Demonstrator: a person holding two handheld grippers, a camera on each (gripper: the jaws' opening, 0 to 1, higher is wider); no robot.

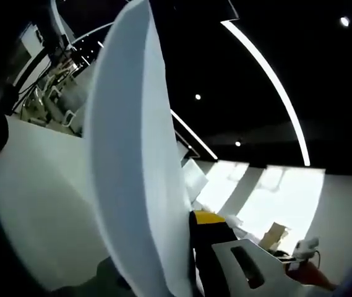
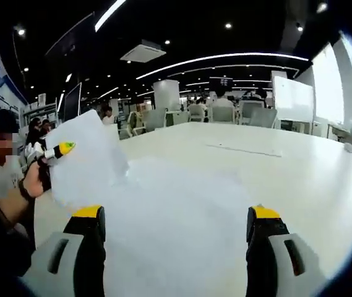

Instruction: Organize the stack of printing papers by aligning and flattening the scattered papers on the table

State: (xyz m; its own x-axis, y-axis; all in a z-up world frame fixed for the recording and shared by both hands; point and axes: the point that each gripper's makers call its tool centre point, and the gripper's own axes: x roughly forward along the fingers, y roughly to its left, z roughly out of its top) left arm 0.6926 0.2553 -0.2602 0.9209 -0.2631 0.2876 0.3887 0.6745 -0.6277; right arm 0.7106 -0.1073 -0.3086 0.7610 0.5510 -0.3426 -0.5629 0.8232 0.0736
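Papers (image 1: 135, 154) hide the left gripper's (image 1: 191, 260) far jaw.

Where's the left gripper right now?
In the right gripper view, the left gripper is at the left edge, holding the paper stack up above the table.

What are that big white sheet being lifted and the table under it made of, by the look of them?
The white sheet looks like thin printer paper: matte, and it bows in a curve where the left gripper lifts it by one edge. The table looks like a smooth, pale laminate or painted board with a faint sheen; the exact material is unclear. The right gripper's fingers appear to be black plastic with yellow tips.
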